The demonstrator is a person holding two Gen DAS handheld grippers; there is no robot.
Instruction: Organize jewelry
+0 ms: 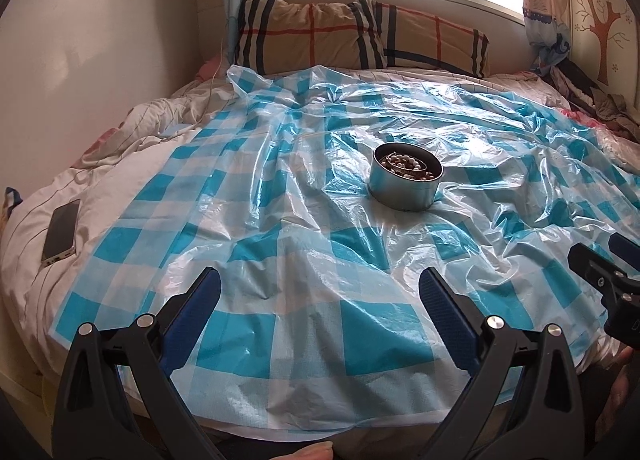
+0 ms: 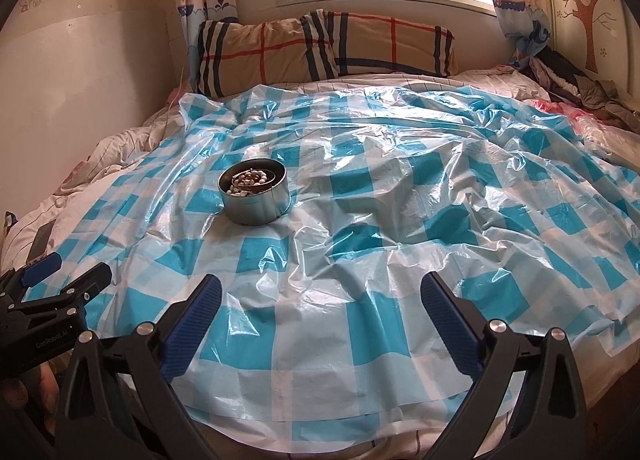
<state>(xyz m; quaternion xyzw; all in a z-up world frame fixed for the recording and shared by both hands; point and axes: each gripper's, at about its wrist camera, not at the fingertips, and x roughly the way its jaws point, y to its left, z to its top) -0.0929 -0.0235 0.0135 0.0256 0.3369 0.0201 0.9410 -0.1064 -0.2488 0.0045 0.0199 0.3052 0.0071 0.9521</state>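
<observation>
Left wrist: phone (image 1: 61, 230) left of tin (image 1: 407, 176), pillow (image 1: 360, 36) behind

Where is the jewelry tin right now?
The tin stands upright on the checked plastic sheet mid-bed, ahead of both open tools: right of centre in the left wrist view, left of centre in the right wrist view, beads inside.
</observation>
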